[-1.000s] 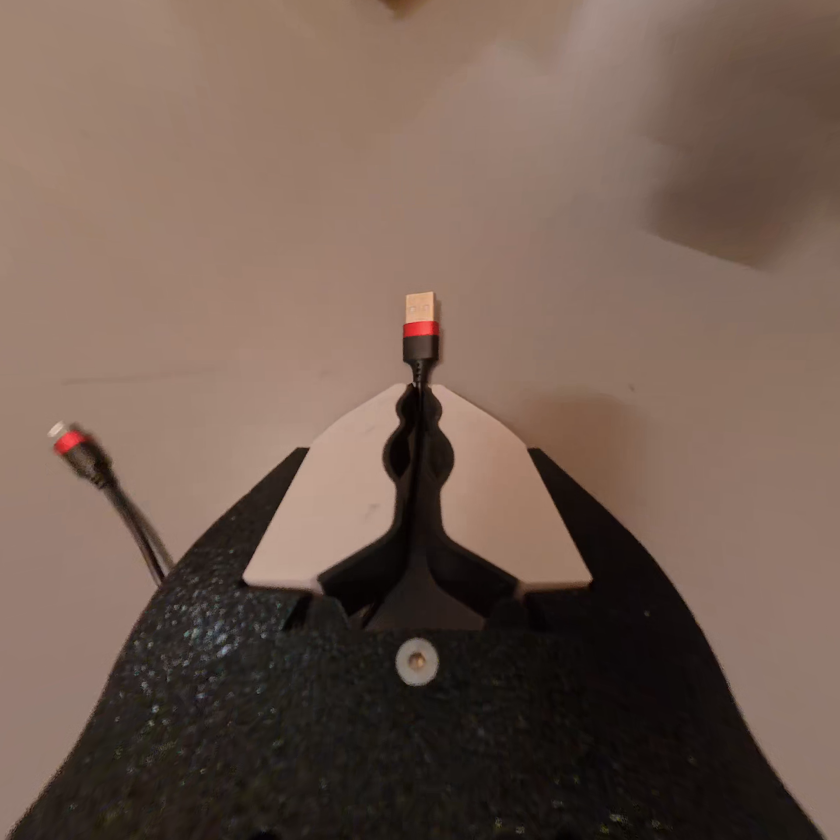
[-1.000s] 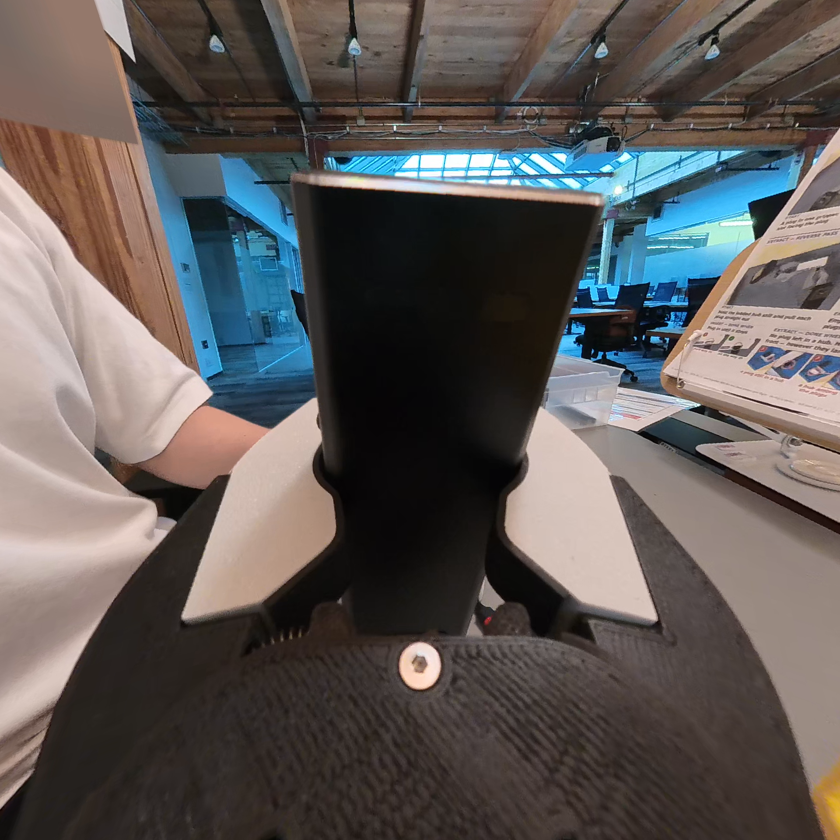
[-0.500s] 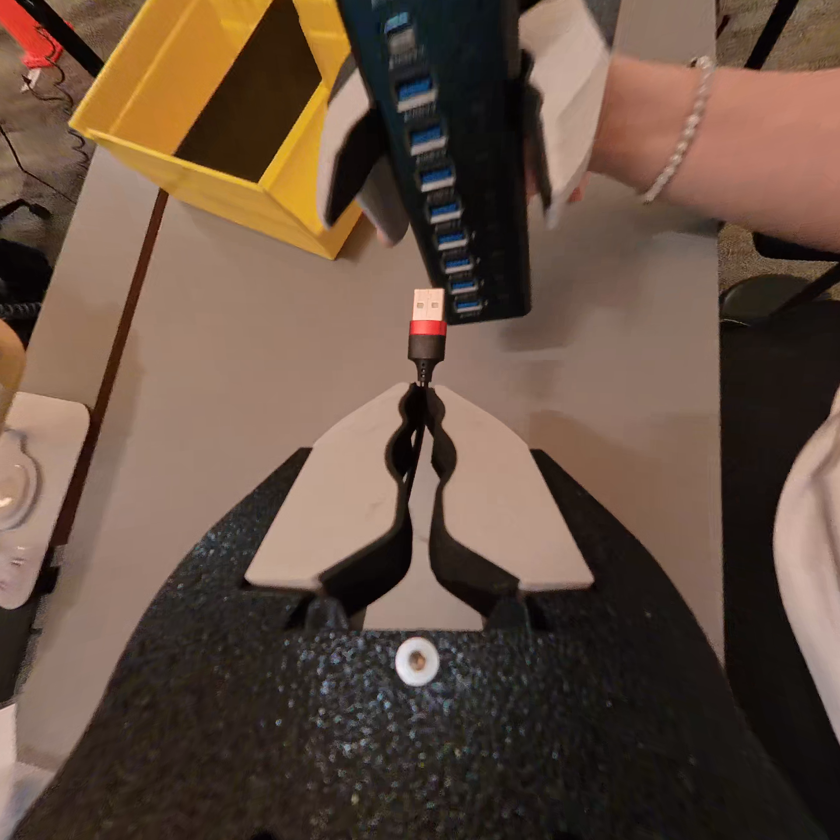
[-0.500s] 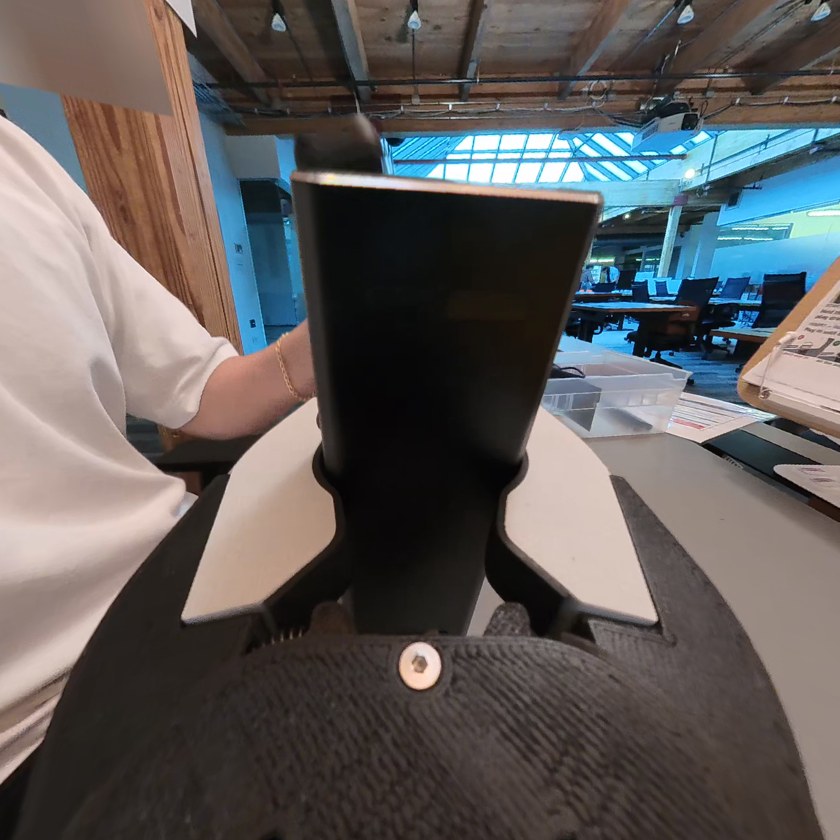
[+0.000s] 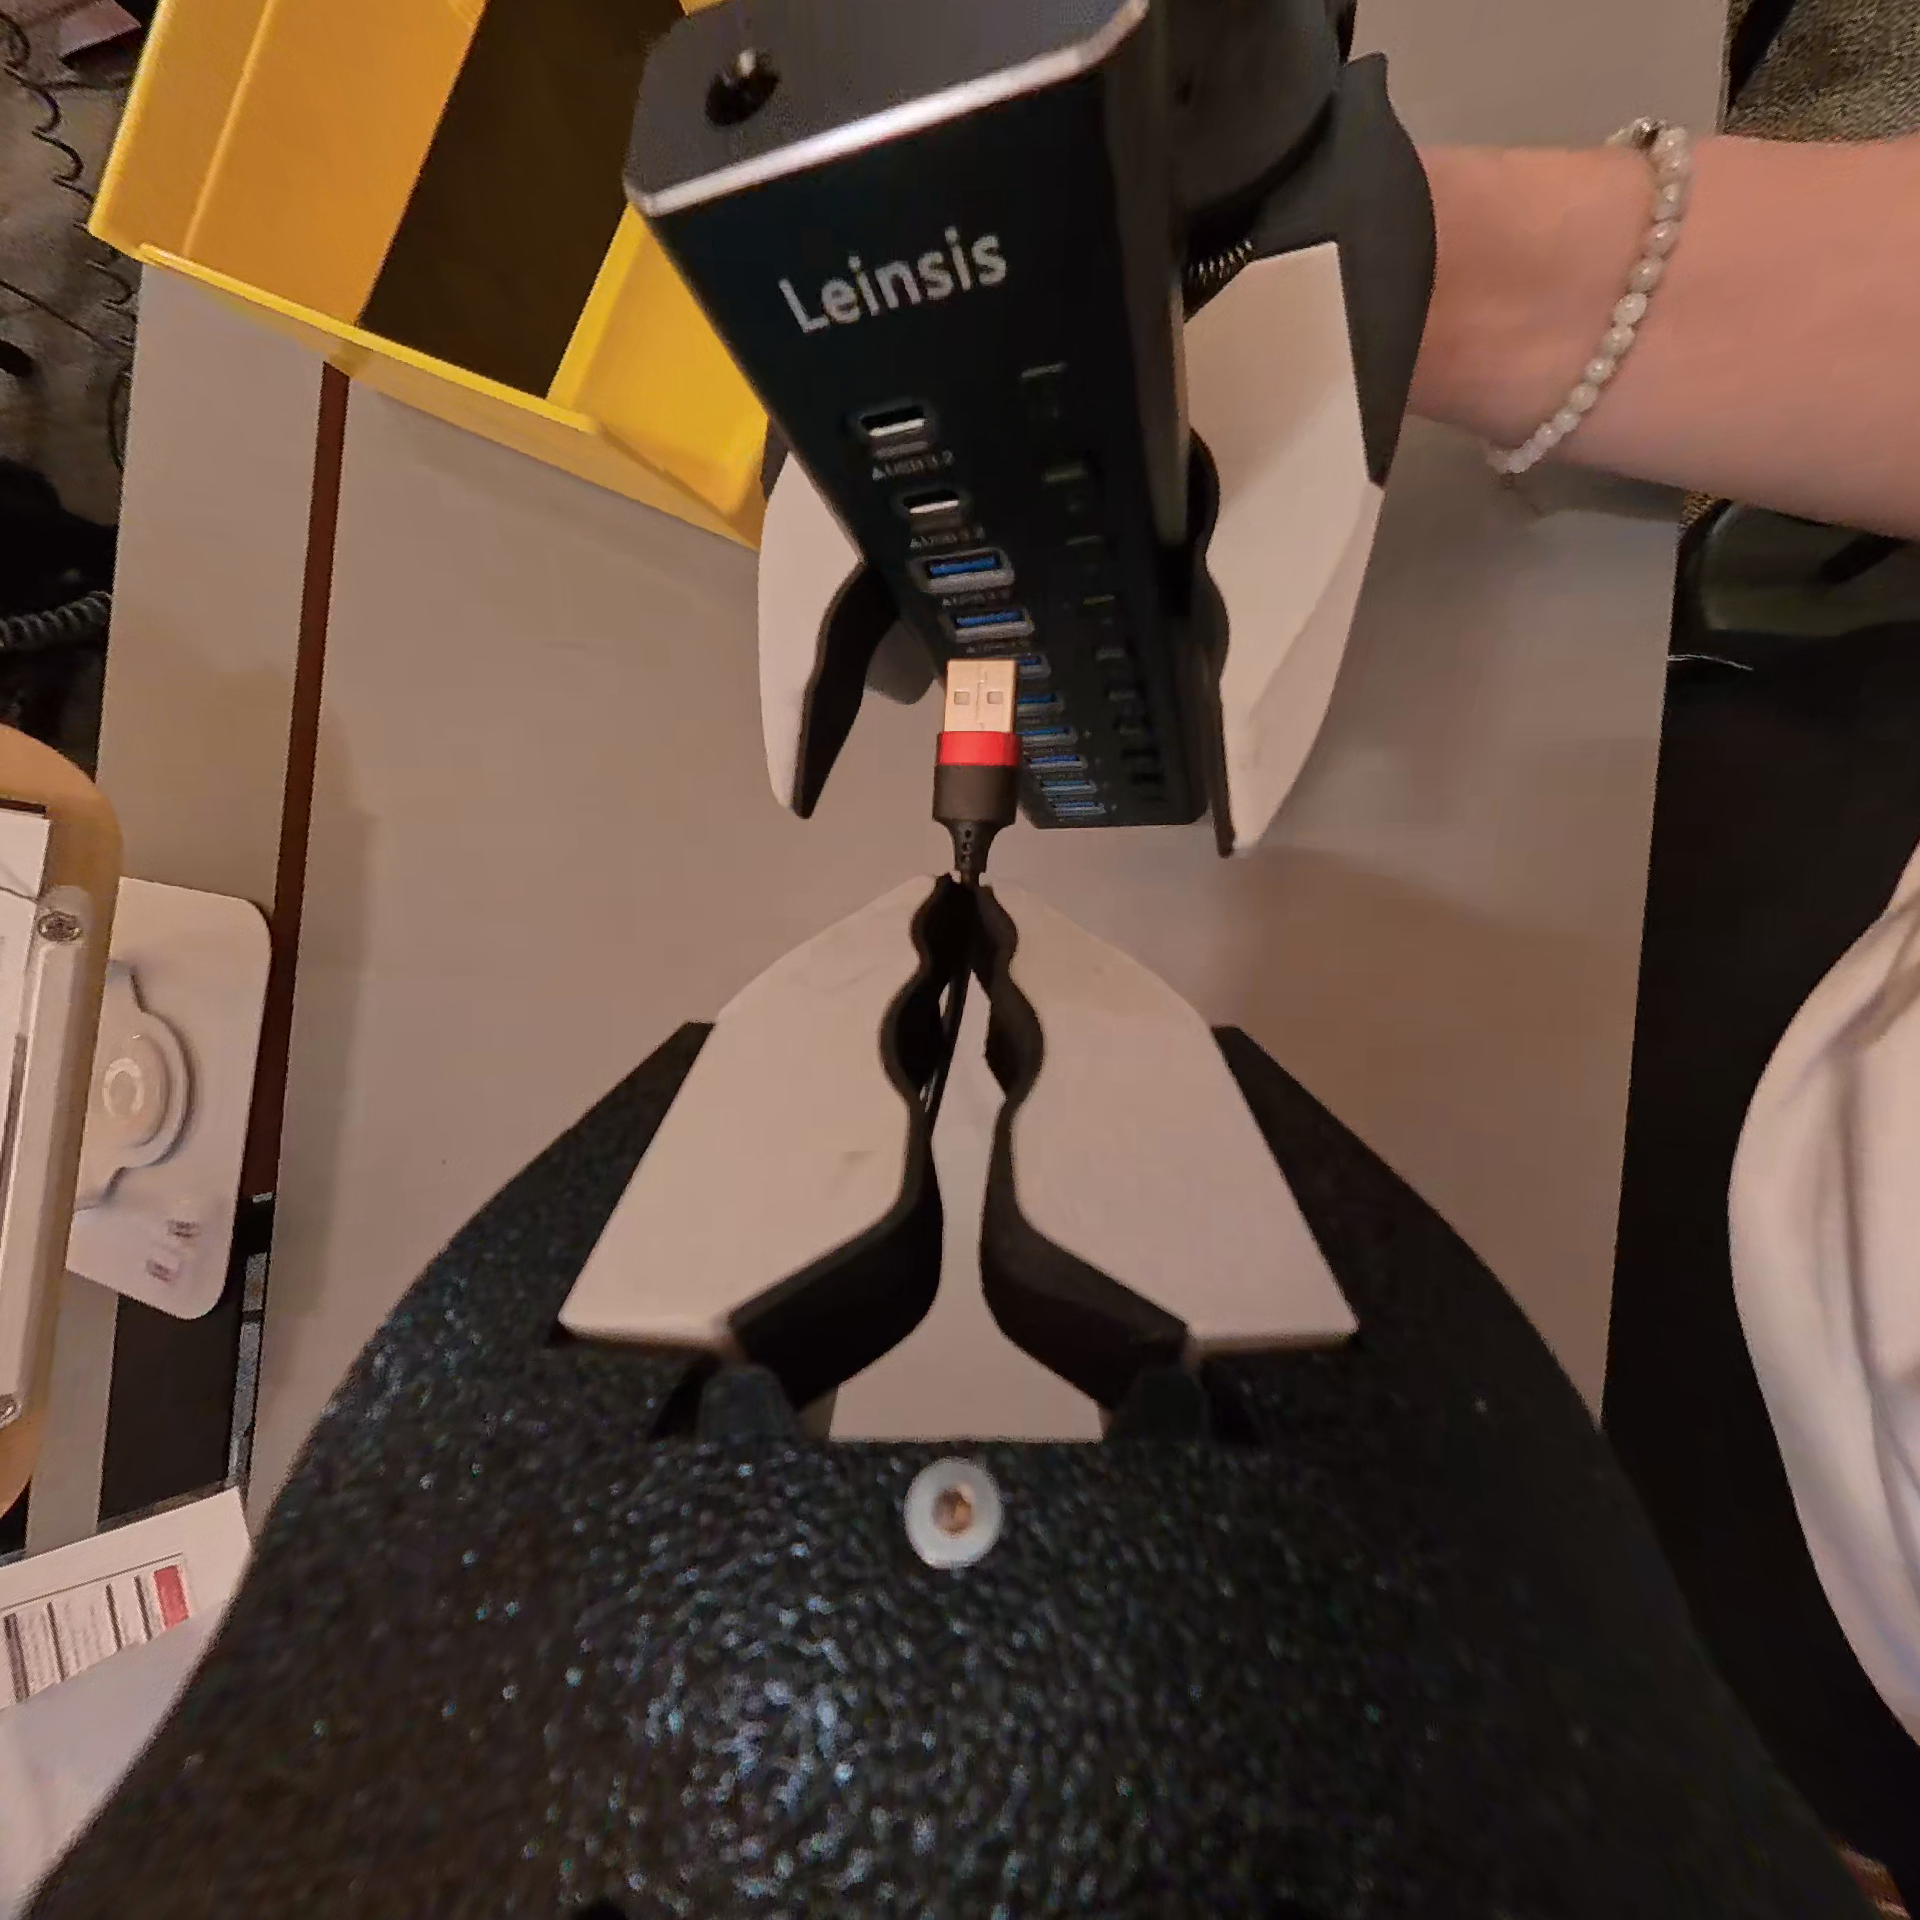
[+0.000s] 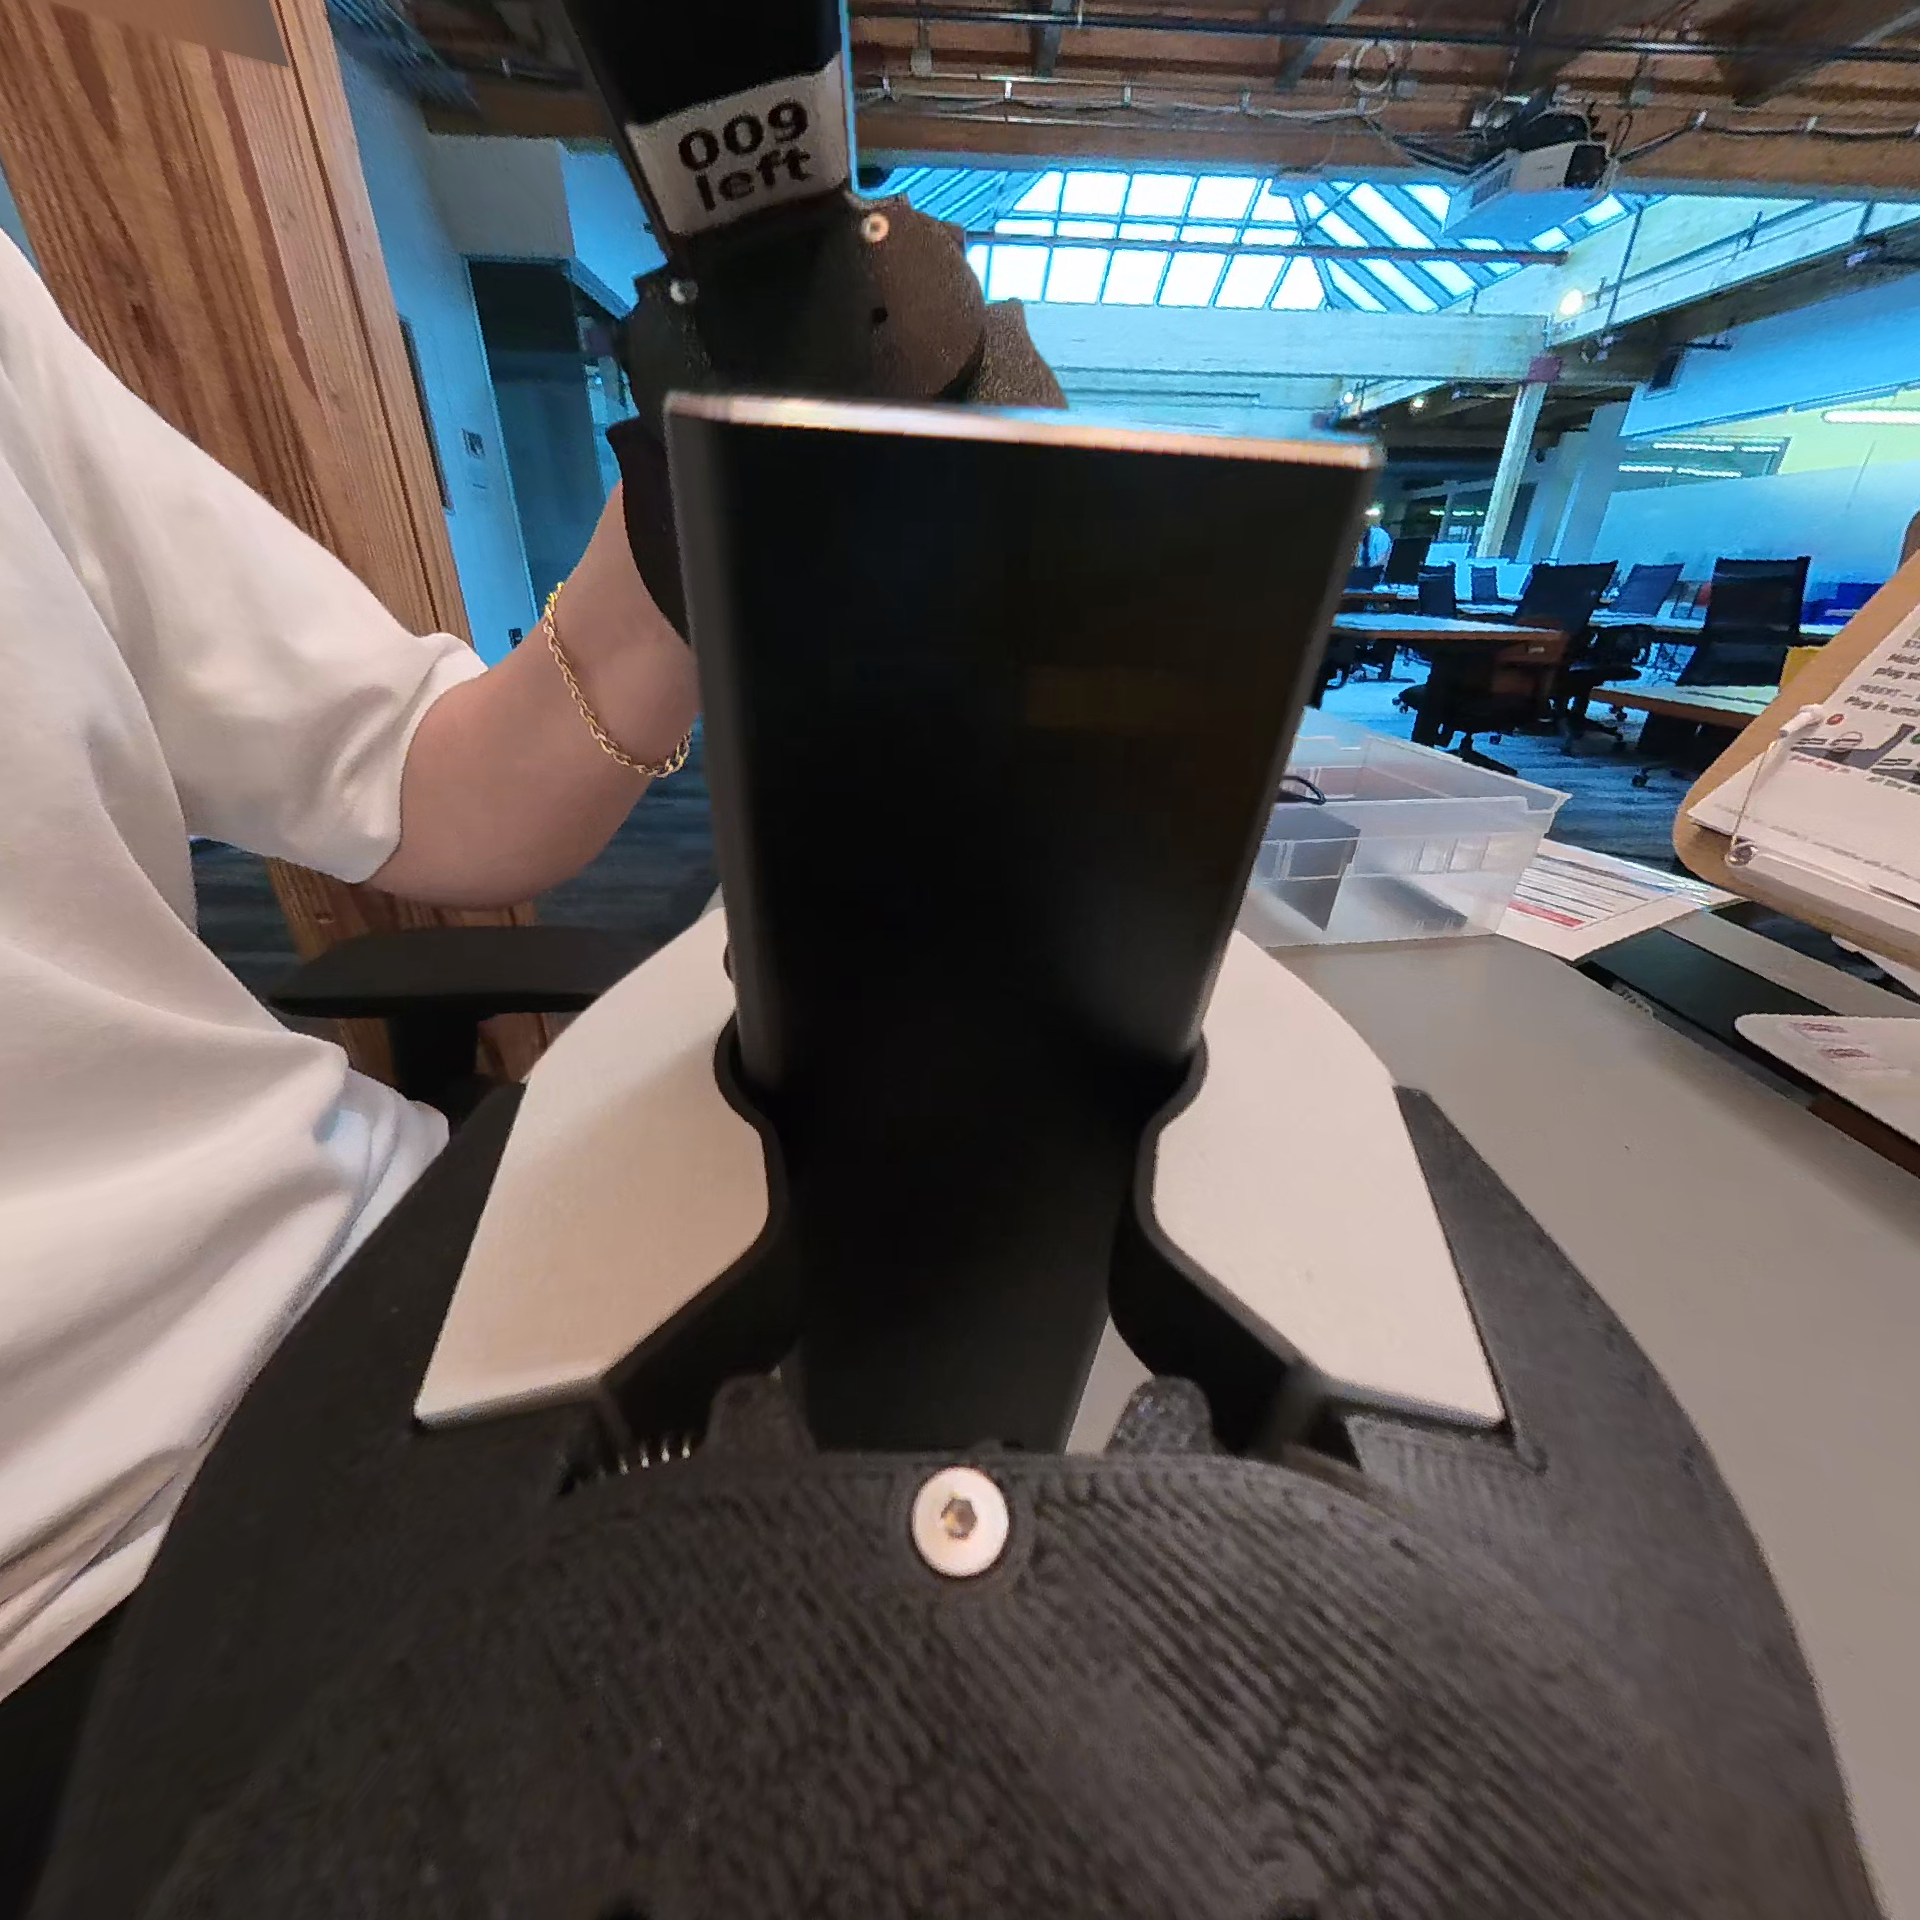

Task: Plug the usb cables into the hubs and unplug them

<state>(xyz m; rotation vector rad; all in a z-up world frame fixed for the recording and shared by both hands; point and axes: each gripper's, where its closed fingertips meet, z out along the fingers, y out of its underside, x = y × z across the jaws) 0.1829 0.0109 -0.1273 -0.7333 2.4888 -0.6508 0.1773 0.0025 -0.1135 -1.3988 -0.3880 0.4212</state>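
Observation:
My left gripper (image 5: 964, 883) is shut on a black USB cable (image 5: 966, 847) just behind its plug. The plug (image 5: 979, 698) has a gold metal end and a red collar, and it points at the row of blue ports on a long black USB hub (image 5: 935, 312). The plug tip is right at the ports; I cannot tell if they touch. My right gripper (image 6: 961, 1049) is shut on that hub (image 6: 997, 779) and holds it above the table. In the left wrist view the right gripper's white fingers (image 5: 1288, 582) clamp the hub's sides. The left gripper's body (image 6: 821, 301) shows behind the hub.
A yellow bin (image 5: 395, 208) stands on the grey table (image 5: 540, 831) at the far left. A clipboard stand with its white base (image 5: 156, 1101) is at the left edge. A clear plastic tray (image 6: 1392, 831) and papers lie on the table. A person in a white shirt (image 6: 135, 831) sits close. Both grippers' tips are close together, under 4 cm apart.
The left gripper swung up from facing the bare table to face the hub, then closed in on it. The hub now looks larger and the plug is at its ports.

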